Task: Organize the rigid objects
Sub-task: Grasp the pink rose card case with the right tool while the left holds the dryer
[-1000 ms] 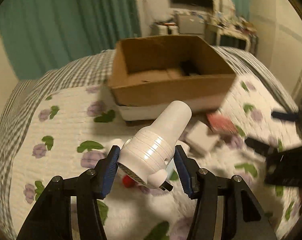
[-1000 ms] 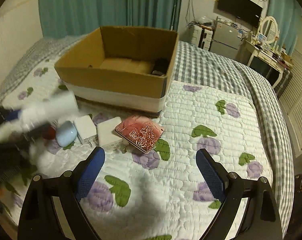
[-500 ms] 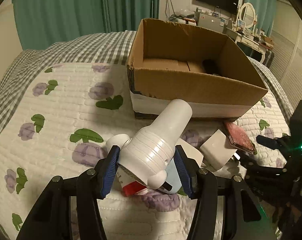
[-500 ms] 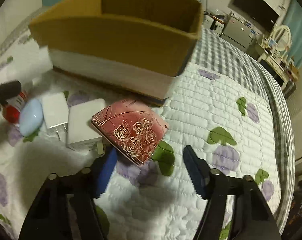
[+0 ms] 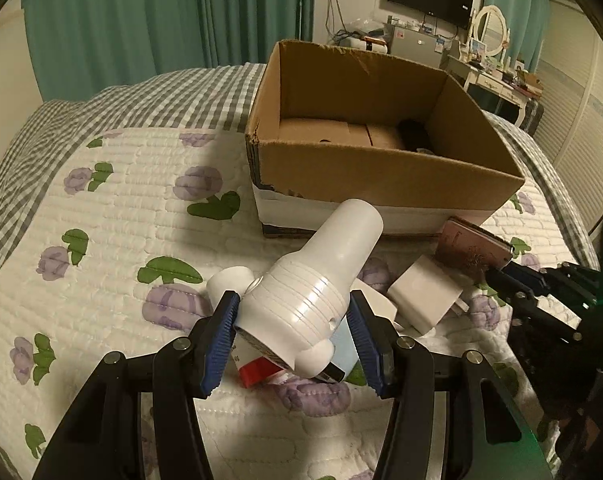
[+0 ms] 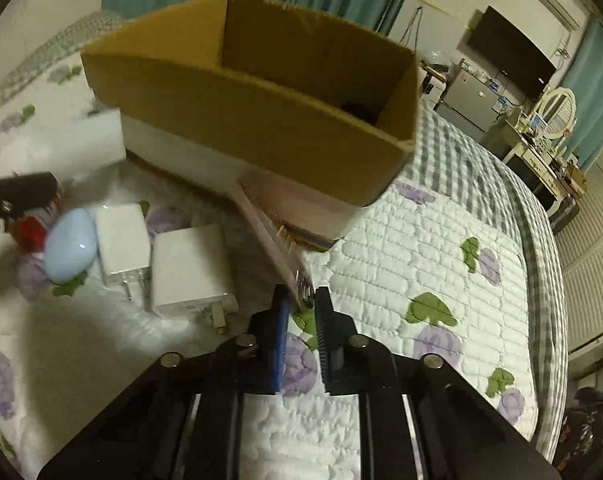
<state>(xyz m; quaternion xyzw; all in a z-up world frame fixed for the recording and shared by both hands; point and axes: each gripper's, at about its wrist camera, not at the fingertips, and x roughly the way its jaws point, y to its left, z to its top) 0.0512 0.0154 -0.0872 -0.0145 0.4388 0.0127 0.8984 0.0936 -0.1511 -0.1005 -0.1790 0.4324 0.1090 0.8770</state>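
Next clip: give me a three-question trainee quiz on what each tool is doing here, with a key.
1. True or false: the left tool is shut on the white bottle.
2. What does the right tool grip?
A. a white charger
B. the pink case
C. the blue egg-shaped item
3. Fill in: the dark item lies inside the ____.

Key: 1 true; 2 B, pinched by its near edge and seen edge-on; 3 box.
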